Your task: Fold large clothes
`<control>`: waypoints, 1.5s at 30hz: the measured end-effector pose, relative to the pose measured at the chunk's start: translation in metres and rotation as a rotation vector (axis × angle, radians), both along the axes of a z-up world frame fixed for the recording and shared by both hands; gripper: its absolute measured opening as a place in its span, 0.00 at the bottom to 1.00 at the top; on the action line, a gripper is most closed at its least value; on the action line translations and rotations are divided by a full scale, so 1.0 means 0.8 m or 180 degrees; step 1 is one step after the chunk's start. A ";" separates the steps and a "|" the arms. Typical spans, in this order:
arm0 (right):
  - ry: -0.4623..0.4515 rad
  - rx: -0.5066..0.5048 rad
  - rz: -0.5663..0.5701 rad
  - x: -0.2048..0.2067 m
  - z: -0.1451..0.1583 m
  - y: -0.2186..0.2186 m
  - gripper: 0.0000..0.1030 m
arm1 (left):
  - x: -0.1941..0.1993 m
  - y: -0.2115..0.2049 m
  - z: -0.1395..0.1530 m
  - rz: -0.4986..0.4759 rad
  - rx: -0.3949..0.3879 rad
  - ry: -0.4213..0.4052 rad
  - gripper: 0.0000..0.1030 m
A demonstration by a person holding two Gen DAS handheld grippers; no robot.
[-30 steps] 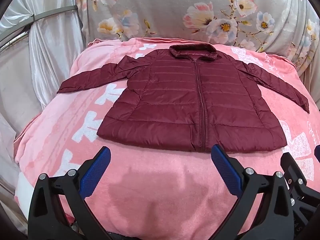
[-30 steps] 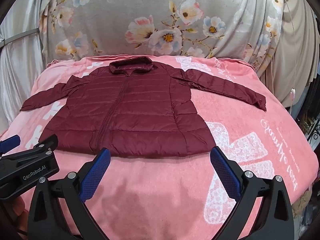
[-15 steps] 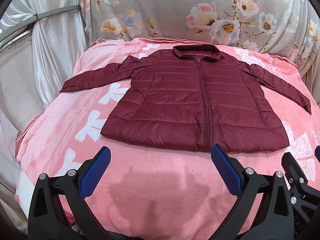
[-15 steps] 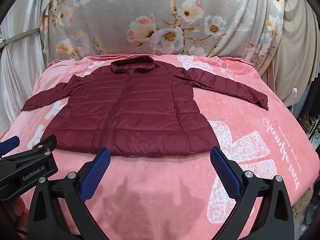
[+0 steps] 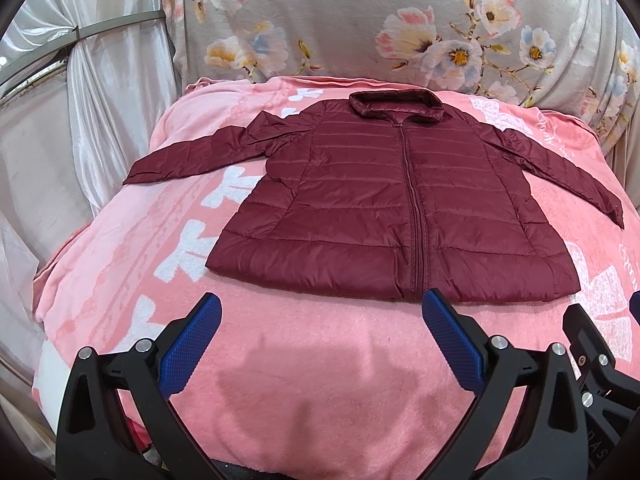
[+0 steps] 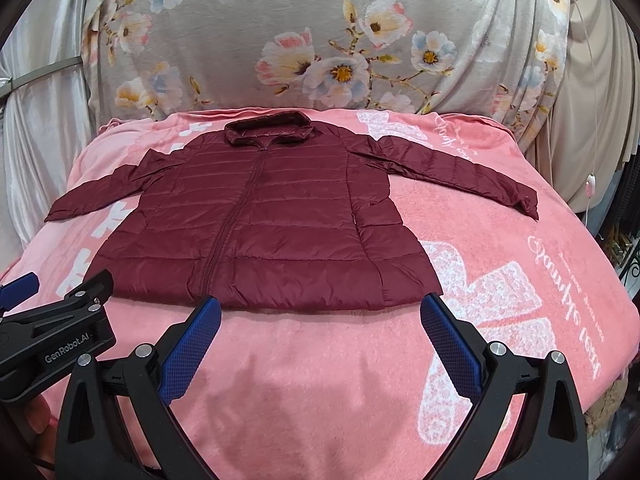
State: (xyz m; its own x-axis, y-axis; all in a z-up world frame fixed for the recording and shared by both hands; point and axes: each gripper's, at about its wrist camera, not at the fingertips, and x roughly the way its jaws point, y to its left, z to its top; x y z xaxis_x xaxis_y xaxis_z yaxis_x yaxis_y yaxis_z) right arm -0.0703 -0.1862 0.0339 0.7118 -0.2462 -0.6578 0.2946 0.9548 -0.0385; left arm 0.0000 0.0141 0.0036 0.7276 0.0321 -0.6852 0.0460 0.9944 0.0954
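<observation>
The maroon puffer jacket lies flat, zipped, sleeves spread on the pink blanket — laid out ready for folding. The left gripper and right gripper hover short of its hem, jaws wide apart — empty.

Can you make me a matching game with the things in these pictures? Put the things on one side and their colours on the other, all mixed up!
Things:
1. jacket
2. blanket
3. pads of the left gripper
4. curtain

Colours:
A. blue
B. pink
C. silvery white
D. dark red

Pairs: 1-D, 2-B, 3-A, 4-C
</observation>
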 end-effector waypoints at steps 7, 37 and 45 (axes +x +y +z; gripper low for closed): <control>-0.0001 0.0010 0.0020 -0.001 -0.009 0.017 0.95 | -0.001 0.010 0.000 0.0028 -0.0010 -0.0003 0.95; 0.0002 0.0015 0.0035 -0.001 -0.007 0.017 0.95 | -0.002 0.011 0.000 0.0049 0.0005 -0.0009 0.95; 0.0003 0.0019 0.0033 -0.001 -0.008 0.015 0.95 | -0.002 0.012 0.001 0.0052 0.0010 0.0003 0.95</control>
